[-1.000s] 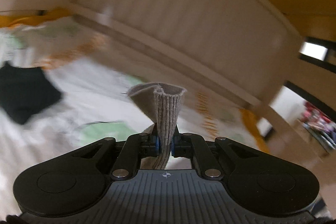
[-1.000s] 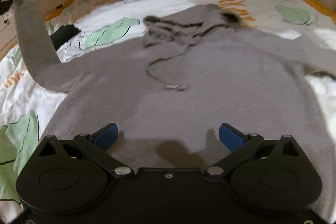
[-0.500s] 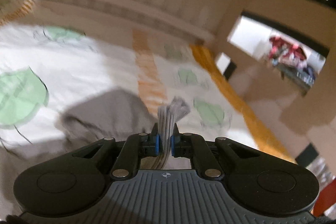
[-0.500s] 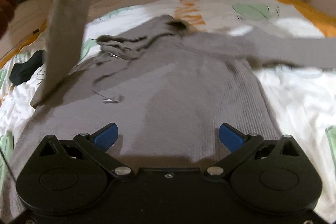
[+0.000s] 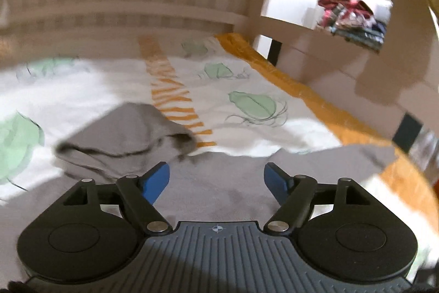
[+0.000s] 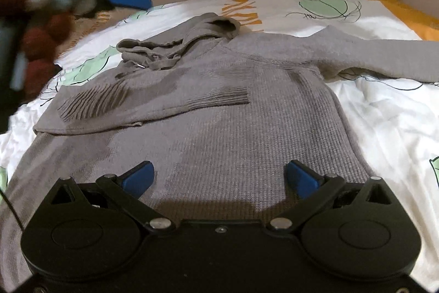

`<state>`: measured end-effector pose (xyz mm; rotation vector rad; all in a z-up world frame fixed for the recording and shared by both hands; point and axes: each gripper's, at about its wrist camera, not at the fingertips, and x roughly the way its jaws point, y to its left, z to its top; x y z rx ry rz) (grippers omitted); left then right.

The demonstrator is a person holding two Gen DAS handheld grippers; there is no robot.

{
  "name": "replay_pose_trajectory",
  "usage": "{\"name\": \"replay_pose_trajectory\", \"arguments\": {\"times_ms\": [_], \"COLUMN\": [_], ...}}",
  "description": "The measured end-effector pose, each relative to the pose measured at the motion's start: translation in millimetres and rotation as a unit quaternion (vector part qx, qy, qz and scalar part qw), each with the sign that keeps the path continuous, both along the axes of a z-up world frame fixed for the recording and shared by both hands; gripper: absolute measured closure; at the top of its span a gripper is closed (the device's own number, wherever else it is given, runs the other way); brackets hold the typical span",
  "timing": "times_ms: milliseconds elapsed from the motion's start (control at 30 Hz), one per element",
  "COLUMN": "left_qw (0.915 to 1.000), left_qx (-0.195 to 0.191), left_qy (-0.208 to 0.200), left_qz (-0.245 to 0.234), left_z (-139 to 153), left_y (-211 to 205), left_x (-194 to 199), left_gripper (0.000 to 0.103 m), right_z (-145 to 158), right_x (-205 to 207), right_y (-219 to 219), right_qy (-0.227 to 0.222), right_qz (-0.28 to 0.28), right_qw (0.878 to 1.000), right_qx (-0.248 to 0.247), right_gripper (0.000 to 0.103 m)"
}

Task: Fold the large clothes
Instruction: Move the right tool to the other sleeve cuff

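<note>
Across the middle of the right wrist view, a grey knit hoodie (image 6: 219,106) is spread on the leaf-print bedsheet (image 6: 384,128), its near sleeve (image 6: 153,98) laid over the chest. The left gripper (image 5: 216,177), above it, is opening with nothing between its jaws; it should be withdrawn without snagging. The right gripper (image 6: 219,177) is held spread wide and empty over the hem, and the far sleeve (image 6: 384,56) would be taken next.

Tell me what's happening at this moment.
A person with two handheld grippers is folding a grey knit hoodie spread on a bed's leaf-print sheet. One sleeve lies folded across the chest; the other sleeve is stretched out to the side. The left gripper is opening, with nothing between its fingers. The right gripper hovers open over the hem.
</note>
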<state>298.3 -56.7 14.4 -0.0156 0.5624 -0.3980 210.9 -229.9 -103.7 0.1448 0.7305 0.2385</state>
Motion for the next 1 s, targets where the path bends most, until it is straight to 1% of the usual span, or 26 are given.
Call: {"name": "replay_pose_trajectory", "arguments": {"times_ms": [67, 133, 200, 267, 367, 467, 567, 600, 667, 800, 900, 1000], "left_qw": [0.9996, 0.9977, 0.9950, 0.9915, 0.9817, 0.9711, 0.9622, 0.9603, 0.9577, 0.9523, 0.9519, 0.9540], "left_qx": [0.026, 0.055, 0.066, 0.067, 0.087, 0.076, 0.060, 0.048, 0.029, 0.022, 0.004, -0.001], "left_qy": [-0.009, -0.002, 0.011, 0.029, 0.049, 0.077, 0.094, 0.098, 0.102, 0.115, 0.117, 0.103], "left_qz": [0.011, 0.041, 0.074, 0.108, 0.162, 0.213, 0.248, 0.257, 0.268, 0.282, 0.283, 0.281], "left_z": [-6, -17, -27, -40, -61, -79, -90, -91, -93, -96, -101, -113], "left_y": [9, 32, 58, 89, 128, 165, 187, 194, 203, 212, 217, 219], "left_x": [-14, -27, -38, -48, -62, -71, -68, -66, -57, -29, -21, -29], "left_gripper": [0.025, 0.025, 0.025, 0.025, 0.025, 0.025, 0.025, 0.025, 0.025, 0.025, 0.021, 0.016], "right_z": [0, -1, -1, -2, -3, -4, -4, -5, -5, -3, 1, 10], "right_x": [-1, -1, -2, -2, -2, -2, -3, -2, -2, 0, 3, 11], "right_y": [-1, -2, -2, 0, 3, 5, 8, 9, 10, 12, 13, 10], "right_qy": [-0.002, -0.003, -0.005, -0.007, -0.009, -0.011, -0.012, -0.012, -0.012, -0.005, 0.006, 0.014], "right_qz": [0.000, -0.001, -0.001, 0.001, 0.003, 0.004, 0.004, 0.004, 0.005, 0.007, 0.010, 0.015], "right_qw": [1.000, 1.000, 1.000, 1.000, 1.000, 1.000, 1.000, 0.999, 0.999, 0.999, 0.999, 1.000], "right_qx": [0.002, 0.004, 0.002, -0.003, -0.012, -0.020, -0.026, -0.029, -0.035, -0.044, -0.041, -0.015], "right_gripper": [0.001, 0.001, 0.001, 0.001, 0.000, 0.000, 0.000, 0.000, 0.000, 0.000, 0.000, 0.001]}}
